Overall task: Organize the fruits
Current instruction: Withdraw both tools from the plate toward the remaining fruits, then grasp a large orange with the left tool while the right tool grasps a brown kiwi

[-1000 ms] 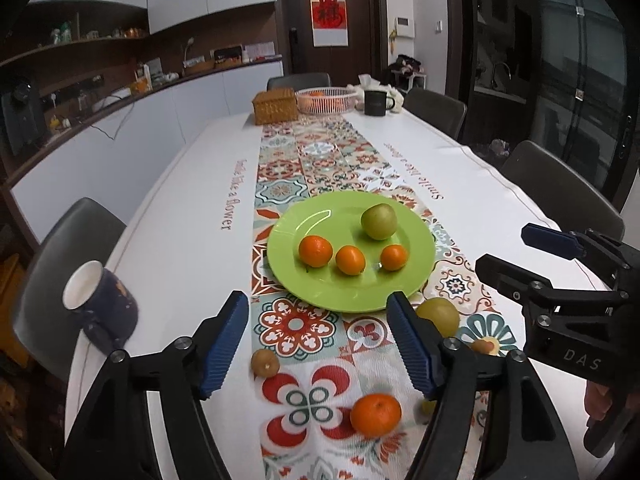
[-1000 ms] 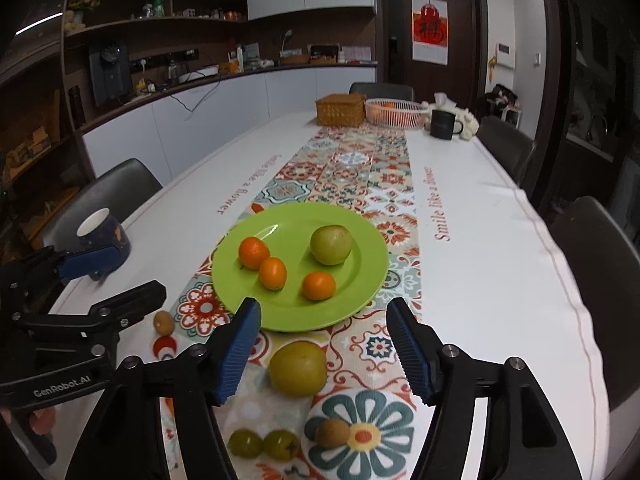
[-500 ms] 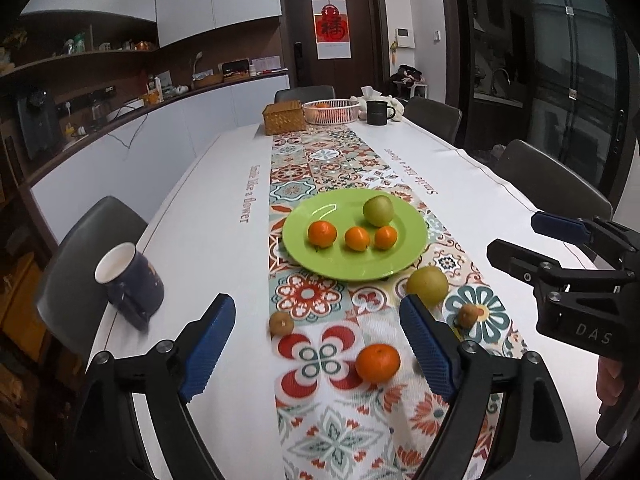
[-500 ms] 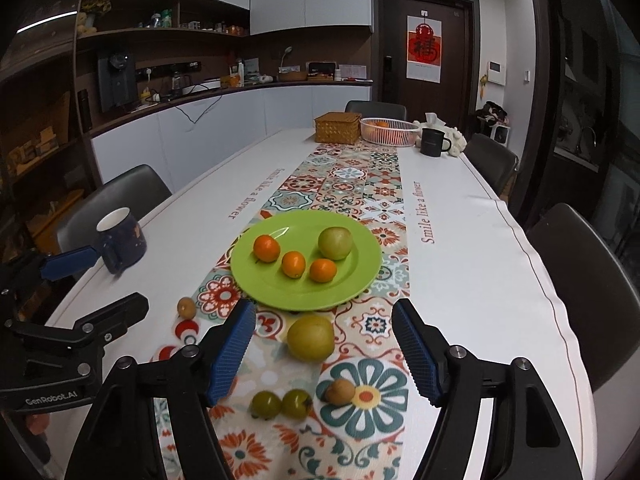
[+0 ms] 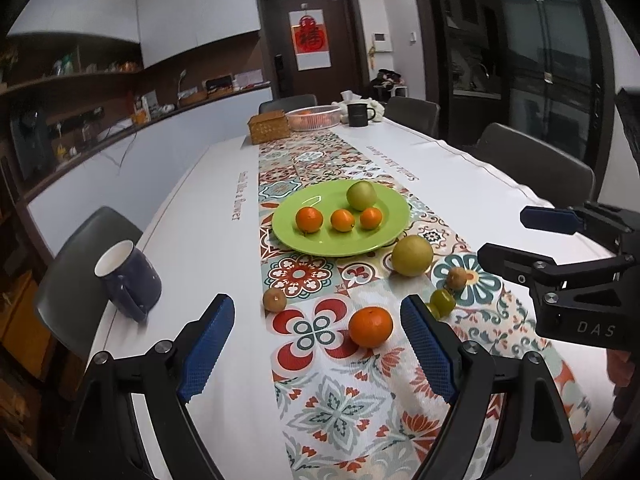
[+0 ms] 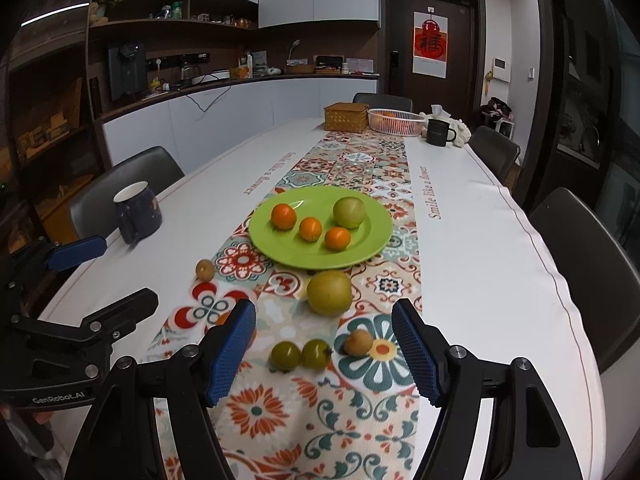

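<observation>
On the far left we see a dark blue mug near the table edge, contents not visible. Next the left gripper, jaws spread wide, nothing between the pads; a loose orange lies on the runner just ahead of them, untouched. A small brown fruit sits left of that orange. Centre: green plate holding three small oranges in a row and one green round fruit behind them. Just off the plate's near rim, a yellow-green pear. Below it two small green fruits touching, and a brown one beside them. Right gripper also parted, empty, these fruits ahead of its pads. Far end: wicker box, white basket with orange items, black mug.

Versus a second earlier we note both grippers have pulled back from the plate, so more loose fruit shows; left jaws are wider, fruit unmoved.
</observation>
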Available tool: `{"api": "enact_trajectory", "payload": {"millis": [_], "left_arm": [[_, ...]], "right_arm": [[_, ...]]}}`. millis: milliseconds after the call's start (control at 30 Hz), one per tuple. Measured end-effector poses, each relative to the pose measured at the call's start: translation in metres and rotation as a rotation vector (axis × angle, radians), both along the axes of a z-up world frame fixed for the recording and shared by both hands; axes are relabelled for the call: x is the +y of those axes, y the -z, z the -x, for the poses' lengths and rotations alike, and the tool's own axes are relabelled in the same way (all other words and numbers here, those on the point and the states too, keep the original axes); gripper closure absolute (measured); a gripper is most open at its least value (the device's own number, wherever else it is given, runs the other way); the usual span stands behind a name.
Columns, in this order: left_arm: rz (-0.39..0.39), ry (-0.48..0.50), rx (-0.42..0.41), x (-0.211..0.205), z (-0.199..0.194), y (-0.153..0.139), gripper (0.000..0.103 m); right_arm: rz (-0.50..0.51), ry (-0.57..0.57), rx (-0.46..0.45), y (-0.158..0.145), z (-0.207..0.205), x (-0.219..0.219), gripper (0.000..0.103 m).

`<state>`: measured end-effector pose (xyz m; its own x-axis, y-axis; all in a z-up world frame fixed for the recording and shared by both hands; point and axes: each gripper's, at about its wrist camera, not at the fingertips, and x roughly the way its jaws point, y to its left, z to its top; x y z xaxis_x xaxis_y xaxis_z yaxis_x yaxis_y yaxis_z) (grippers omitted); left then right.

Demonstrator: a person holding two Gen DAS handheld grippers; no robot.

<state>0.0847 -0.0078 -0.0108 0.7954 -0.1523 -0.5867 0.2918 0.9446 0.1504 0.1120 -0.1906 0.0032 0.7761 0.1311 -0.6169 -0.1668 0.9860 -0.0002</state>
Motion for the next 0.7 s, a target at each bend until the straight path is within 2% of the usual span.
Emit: {"api": "enact_trajectory", "payload": {"millis": [333, 700], "left_arm": [[-0.028, 0.038, 0.021, -0.008, 0.0, 0.021, 0.017], [-0.026, 0.009, 0.132, -0.02, -0.024, 0.051, 0.017]], "right_arm": [[0.01, -0.012, 0.078, 0.029, 0.005, 0.0, 0.032], [0.021, 0.034, 0.122, 0.049, -0.011, -0.016, 0.032]]}}
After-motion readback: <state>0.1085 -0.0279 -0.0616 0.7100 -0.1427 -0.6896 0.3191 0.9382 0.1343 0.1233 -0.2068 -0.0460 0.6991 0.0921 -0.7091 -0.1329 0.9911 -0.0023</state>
